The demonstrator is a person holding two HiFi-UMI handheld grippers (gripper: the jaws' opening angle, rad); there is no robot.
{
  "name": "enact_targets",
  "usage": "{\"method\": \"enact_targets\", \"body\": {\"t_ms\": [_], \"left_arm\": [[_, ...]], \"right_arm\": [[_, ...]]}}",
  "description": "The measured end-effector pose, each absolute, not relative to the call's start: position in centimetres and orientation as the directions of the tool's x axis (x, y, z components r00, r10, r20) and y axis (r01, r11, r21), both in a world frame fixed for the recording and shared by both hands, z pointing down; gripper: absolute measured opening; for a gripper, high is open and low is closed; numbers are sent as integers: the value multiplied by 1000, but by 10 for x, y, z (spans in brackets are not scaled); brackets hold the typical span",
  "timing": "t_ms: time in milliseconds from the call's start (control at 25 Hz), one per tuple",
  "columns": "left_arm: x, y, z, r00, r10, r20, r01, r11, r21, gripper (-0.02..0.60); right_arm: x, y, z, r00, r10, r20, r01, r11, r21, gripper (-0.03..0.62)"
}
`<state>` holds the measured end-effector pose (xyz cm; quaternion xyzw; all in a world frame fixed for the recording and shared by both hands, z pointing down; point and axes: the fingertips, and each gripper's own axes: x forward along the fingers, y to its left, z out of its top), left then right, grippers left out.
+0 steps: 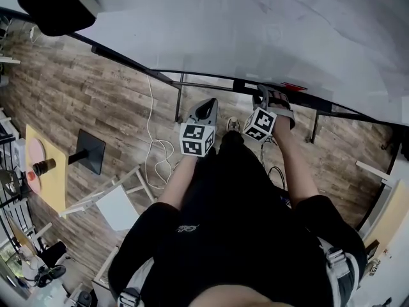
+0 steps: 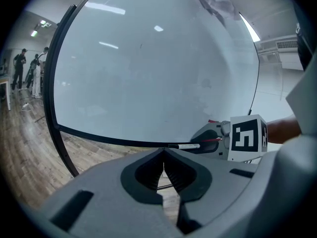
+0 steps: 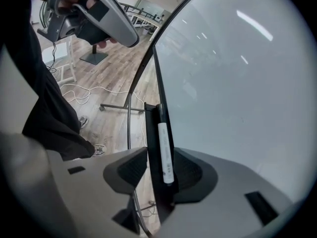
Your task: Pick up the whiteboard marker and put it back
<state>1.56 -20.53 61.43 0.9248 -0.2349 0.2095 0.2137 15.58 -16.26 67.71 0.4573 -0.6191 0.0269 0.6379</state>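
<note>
The left hand-held gripper (image 2: 163, 155) has its jaws together; the right hand-held gripper (image 3: 159, 161), tilted down, jaws apart

Black short-sleeved shirt (image 1: 223, 229) with small pale logo (image 1: 187, 228); grey buckled straps (image 1: 332, 258); left gripper (image 1: 208, 105) and right gripper (image 1: 264, 94) grey, with black-and-white marker cubes (image 1: 196, 139).

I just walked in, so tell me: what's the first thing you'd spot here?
The huge whiteboard fills the view ahead. At its bottom edge a white marker lies on the black tray, between the open jaws of the right tool. The left tool, shut and empty, is held beside it.
</note>
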Motion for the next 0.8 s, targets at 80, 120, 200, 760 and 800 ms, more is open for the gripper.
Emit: {"method": "enact_targets", "body": {"t_ms": [80, 120, 200, 760, 800], "left_arm": [[16, -202, 613, 808, -338, 482, -514, -804, 298, 7], [16, -201, 611, 812, -335, 478, -509, -807, 300, 7], [15, -198, 606, 821, -331, 465, -499, -811, 305, 7], [-23, -164, 556, 910, -272, 311, -379, -851, 364, 6], [-23, -161, 556, 914, -266, 307, -369, -859, 354, 8]], "right_arm": [[156, -160, 667, 238, -560, 793, -622, 540, 568, 155], [155, -159, 660, 237, -578, 781, -639, 513, 574, 155], [150, -158, 644, 230, -619, 751, -679, 451, 579, 155], [100, -124, 520, 395, -831, 391, -847, -164, 506, 11], [98, -118, 516, 404, -832, 379, -867, -215, 450, 7]]}}
